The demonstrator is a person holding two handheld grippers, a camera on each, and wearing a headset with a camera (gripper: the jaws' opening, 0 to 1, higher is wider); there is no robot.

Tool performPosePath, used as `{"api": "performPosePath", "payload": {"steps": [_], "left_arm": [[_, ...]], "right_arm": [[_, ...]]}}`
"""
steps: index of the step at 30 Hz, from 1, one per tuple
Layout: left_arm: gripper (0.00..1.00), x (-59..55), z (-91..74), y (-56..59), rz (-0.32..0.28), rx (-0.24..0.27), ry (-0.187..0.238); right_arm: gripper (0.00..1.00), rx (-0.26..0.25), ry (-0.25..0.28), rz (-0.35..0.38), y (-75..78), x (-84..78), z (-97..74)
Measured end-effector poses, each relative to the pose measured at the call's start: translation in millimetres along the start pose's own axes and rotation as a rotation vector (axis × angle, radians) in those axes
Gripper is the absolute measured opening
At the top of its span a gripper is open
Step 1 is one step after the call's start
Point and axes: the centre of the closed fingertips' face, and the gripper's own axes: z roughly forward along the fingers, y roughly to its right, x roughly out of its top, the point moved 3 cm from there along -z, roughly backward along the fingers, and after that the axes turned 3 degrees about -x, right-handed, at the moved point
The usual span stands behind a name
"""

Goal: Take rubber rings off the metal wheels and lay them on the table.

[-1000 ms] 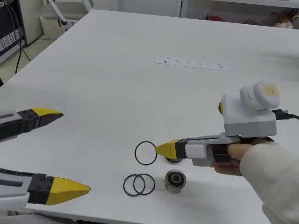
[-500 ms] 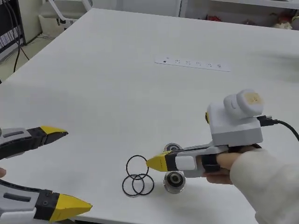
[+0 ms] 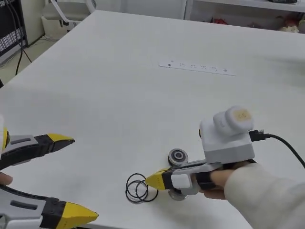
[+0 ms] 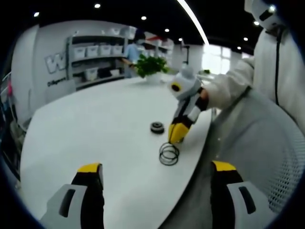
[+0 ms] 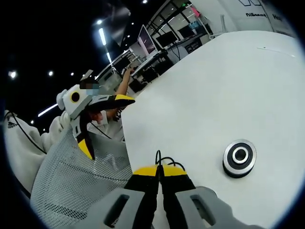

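We keep the right gripper low, jaws pinched on a rubber ring, to lay it with the other rings near the table edge beside a wheel, while the left gripper waits spread apart.

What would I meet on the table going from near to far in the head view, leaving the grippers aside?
rubber rings → metal wheel → power strip
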Motion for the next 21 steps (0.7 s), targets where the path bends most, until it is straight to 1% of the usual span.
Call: {"api": "performPosePath", "payload": {"steps": [5,8,12,21], "left_arm": [[0.94,1.5,1.0,1.6,0.001,-0.006,0.005],[0.93,0.9,1.0,1.9,0.001,-0.007,0.001],[0.93,1.8,0.4,1.7,-0.001,-0.004,0.009],[0.92,0.8,0.1,1.7,-0.003,-0.004,0.006]], "right_arm": [[0.00,-0.017,-0.009,0.004,3.4,-3.2,3.8],[0.00,-0.016,-0.016,0.007,2.6,-5.2,4.5],[0.00,-0.022,-0.019,0.000,3.5,-5.4,5.0],[0.00,-0.038,-0.023,-0.023,4.4,-6.0,6.3]]}}
